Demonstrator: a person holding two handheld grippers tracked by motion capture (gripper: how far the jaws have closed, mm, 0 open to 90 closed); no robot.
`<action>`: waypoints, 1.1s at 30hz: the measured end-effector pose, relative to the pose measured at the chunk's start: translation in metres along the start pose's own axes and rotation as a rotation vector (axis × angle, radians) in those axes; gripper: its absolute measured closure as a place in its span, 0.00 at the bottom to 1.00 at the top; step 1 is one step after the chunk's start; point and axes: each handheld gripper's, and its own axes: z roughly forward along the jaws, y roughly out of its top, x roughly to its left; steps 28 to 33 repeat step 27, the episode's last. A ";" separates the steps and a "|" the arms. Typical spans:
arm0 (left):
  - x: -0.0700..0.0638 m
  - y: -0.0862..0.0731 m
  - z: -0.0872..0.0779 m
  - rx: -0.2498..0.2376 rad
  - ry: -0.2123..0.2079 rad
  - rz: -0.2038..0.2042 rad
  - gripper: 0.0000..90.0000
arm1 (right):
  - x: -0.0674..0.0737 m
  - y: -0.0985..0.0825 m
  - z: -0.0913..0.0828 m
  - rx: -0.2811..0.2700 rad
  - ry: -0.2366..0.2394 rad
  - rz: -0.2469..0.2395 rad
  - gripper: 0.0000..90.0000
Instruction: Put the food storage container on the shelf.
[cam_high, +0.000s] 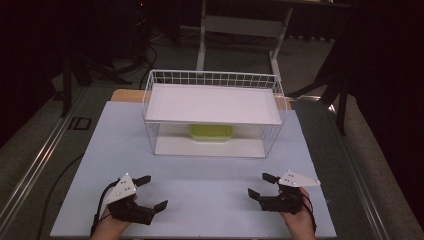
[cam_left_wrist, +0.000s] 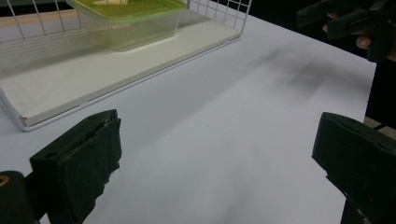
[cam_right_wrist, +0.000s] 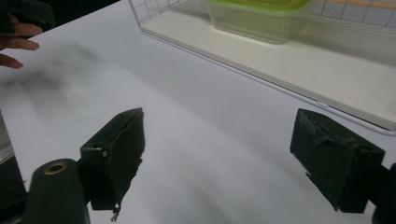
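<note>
**Inspector:** Two grippers, both with jaws spread wide and holding nothing. The left gripper (cam_high: 150, 192) and right gripper (cam_high: 259, 185) sit low at the near edge of the table (cam_high: 200, 200), well apart from each other.

**Assistant:** And the thing they are facing?

**Inspector:** A green box (cam_high: 211, 132) with a lid, on the lower shelf of the wire rack (cam_high: 150, 95), towards the back, under the white upper shelf (cam_high: 212, 104). In the left gripper view the box (cam_left_wrist: 128, 21) stands well beyond the open jaws; the same holds in the right gripper view (cam_right_wrist: 259, 18).

**Assistant:** What would you advise for the reach?

**Inspector:** In my judgement the step in hand is the approach. The rack's front looks open, so entry should be low and level, under the upper shelf and above the lower board (cam_high: 210, 147). Keep the jaws spread until they pass either side of the box, or one wall of it.

**Assistant:** Risks?

**Inspector:** Clipping the upper shelf or the side wires on the way in. The box looks light and smooth-walled; a push before the jaws close could slide it further back. Close squarely, then draw it straight out.

**Assistant:** One gripper or both?

**Inspector:** I cannot tell which is meant. The box sits about midway between them.
</note>
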 end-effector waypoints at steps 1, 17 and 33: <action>0.000 0.000 0.001 0.003 0.007 0.005 0.02 | -0.001 -0.002 0.001 0.012 0.005 0.002 0.20; 0.001 -0.004 0.003 -0.025 -0.025 -0.045 0.02 | -0.005 -0.008 0.013 0.069 0.005 -0.026 0.17; 0.002 -0.004 0.002 -0.029 -0.023 -0.038 0.02 | -0.004 -0.006 0.013 0.060 0.007 -0.055 0.16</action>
